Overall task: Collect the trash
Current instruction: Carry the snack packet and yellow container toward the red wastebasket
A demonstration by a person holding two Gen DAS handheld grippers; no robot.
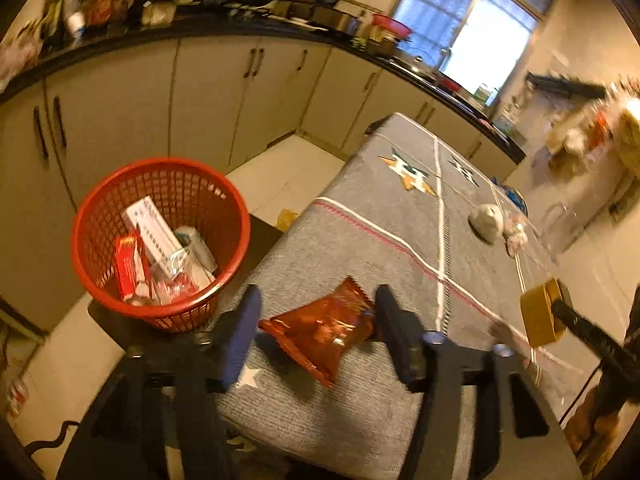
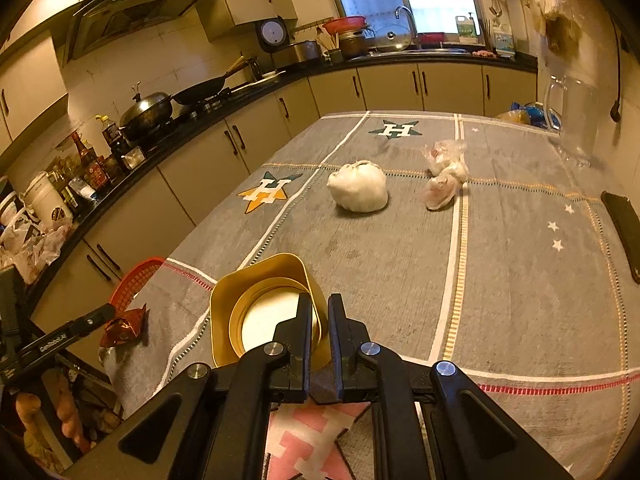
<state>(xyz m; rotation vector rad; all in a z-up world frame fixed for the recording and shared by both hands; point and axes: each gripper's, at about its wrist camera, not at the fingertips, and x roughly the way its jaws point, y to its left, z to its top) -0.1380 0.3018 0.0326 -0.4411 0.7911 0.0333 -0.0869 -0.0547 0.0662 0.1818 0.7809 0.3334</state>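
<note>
A crumpled orange-red snack wrapper (image 1: 320,328) lies at the near edge of the grey-clothed table (image 1: 380,248), between the spread fingers of my left gripper (image 1: 318,294), whose pads stand apart from it on the left side. To the left of the table stands a red mesh basket (image 1: 180,192) with boxes and wrappers in it. My right gripper (image 2: 320,304) is shut on the wall of an open gold tin (image 2: 256,292) that is tipped toward the camera. The left wrist view shows the tin (image 1: 540,312) at the right. The wrapper (image 2: 124,326) and the basket (image 2: 136,276) show at the table's left edge.
Farther along the table lie a tied white bag (image 2: 358,192) and crumpled clear plastic (image 2: 444,176). A glass pitcher (image 2: 576,120) stands at the far right and a dark phone (image 2: 624,232) lies at the right edge. Kitchen counters with cabinets run along the left and back.
</note>
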